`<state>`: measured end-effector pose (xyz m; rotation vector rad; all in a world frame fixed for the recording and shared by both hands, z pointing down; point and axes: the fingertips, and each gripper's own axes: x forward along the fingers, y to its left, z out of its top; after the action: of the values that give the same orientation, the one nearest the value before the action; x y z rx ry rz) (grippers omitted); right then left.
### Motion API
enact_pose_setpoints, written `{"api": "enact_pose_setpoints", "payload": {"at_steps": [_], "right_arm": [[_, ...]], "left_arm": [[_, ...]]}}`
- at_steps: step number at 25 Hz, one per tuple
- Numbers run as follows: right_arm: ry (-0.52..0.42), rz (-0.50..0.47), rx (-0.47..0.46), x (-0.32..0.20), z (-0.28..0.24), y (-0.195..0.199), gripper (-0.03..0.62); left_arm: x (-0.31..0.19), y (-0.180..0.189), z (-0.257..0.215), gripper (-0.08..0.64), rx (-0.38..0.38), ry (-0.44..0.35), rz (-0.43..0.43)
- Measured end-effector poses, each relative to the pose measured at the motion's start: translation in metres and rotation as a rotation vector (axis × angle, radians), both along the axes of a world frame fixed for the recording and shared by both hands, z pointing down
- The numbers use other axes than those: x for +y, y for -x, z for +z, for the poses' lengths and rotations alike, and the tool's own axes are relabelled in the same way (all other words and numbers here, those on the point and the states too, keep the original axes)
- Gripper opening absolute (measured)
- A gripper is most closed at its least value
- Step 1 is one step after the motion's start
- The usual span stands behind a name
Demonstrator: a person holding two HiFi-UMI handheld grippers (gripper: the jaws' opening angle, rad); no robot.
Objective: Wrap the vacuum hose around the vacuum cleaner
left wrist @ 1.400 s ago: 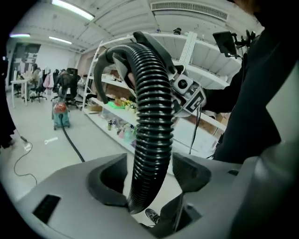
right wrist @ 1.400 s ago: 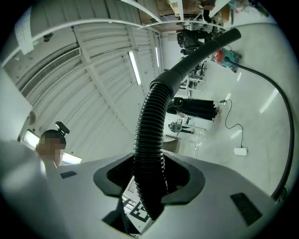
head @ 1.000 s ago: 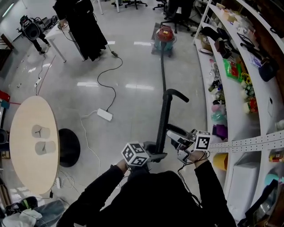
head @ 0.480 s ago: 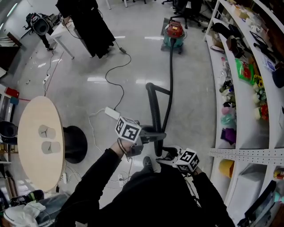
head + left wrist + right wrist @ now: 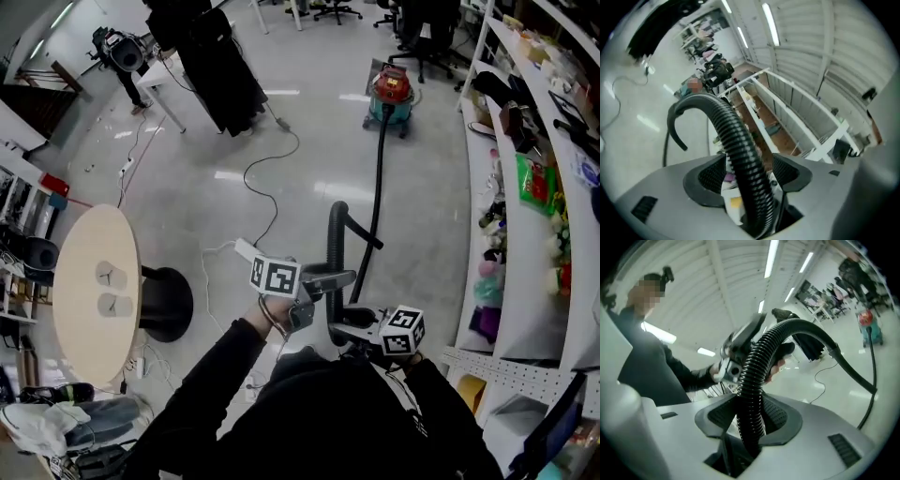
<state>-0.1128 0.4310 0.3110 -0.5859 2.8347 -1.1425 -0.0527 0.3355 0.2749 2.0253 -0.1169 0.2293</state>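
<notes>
The red and teal vacuum cleaner [image 5: 392, 94] stands far off on the floor. Its black ribbed hose [image 5: 378, 187] runs toward me, arches over [image 5: 337, 214] and drops between both grippers. My left gripper [image 5: 328, 281] is the higher one. Its jaws have just been opening, and the hose [image 5: 740, 150] passes between the pads with a slight gap on each side. My right gripper [image 5: 349, 323] sits just below and nearer my body. Its jaws have just been closing, and its pads now press on the hose [image 5: 757, 366]. The left gripper [image 5: 736, 357] shows up the hose in the right gripper view.
A round pale table [image 5: 94, 291] with a black base [image 5: 167, 305] stands at the left. A white power strip [image 5: 247, 250] and its cable lie on the floor near the hose. White shelves [image 5: 525, 216] full of goods line the right. A person in black [image 5: 220, 66] stands far back.
The left gripper has gone up and away from my body along the hose. The right gripper has come in below it and taken the hose. The hose's bend now stands nearer.
</notes>
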Motion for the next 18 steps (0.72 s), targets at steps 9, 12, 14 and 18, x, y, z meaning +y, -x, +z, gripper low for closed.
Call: {"api": "enact_pose_setpoints", "payload": {"at_steps": [9, 12, 14, 18], "right_arm": [[0.285, 0.232, -0.538, -0.054, -0.010, -0.088, 0.164], [0.288, 0.277, -0.558, -0.082, -0.015, -0.103, 0.164], [0.307, 0.330, -0.568, -0.104, -0.014, -0.111, 0.164], [0.351, 0.455, -0.654, -0.155, -0.018, -0.127, 0.164]], "left_arm": [[-0.011, 0.005, 0.036, 0.344, -0.052, -0.011, 0.038], [0.031, 0.002, 0.050, 0.344, -0.112, -0.192, 0.217], [0.059, -0.005, 0.066, 0.344, -0.149, -0.307, 0.328], [0.061, -0.018, 0.116, 0.342, -0.283, -0.488, 0.403]]}}
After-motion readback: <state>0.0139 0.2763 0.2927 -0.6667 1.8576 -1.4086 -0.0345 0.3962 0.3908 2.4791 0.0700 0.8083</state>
